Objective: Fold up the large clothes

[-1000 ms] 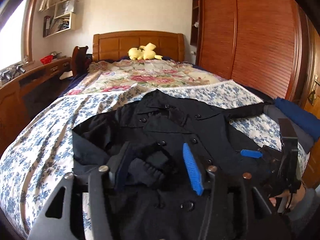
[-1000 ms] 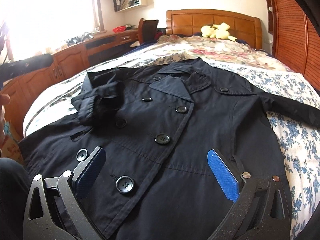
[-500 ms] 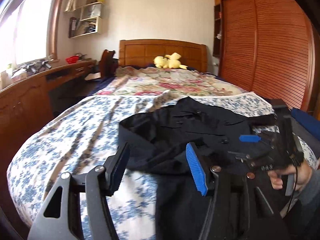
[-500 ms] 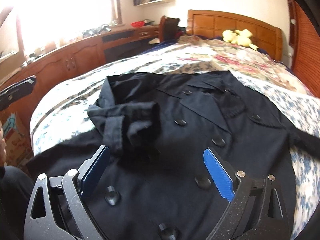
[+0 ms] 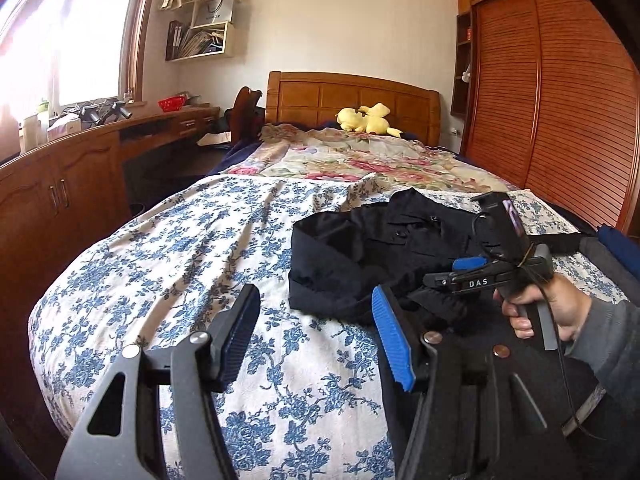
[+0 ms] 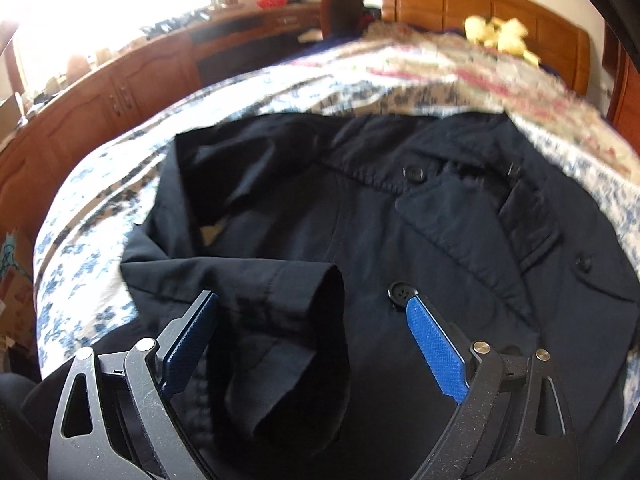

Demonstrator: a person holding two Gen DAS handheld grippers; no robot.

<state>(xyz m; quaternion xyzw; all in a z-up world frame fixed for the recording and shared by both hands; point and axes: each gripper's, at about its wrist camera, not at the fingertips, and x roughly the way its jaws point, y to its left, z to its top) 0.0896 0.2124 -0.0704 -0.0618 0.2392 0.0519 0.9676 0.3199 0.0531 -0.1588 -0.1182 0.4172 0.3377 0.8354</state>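
Coat [image 6: 360,240] sleeve folded inward; both tools [image 5: 316,332] [image 6: 312,320] agape, right seemingly over cuff; bedspread [image 5: 180,248] bare leftward.

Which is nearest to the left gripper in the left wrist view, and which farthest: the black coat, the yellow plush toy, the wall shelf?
From the left gripper:
1. Black coat, just ahead on the right, on the bed.
2. Yellow plush toy, by the headboard.
3. Wall shelf, high on the far wall, left.

1. Left black two-finger gripper w/ blue ribbed pads [image 5: 316,336]: jaws wide apart, nothing between.
2. Right black gripper w/ blue pads [image 6: 312,332]: jaws spread wide, level, pointing fwd.
3. Person's bare right hand, grey sleeve [image 5: 548,312], fist round right gripper's handle.
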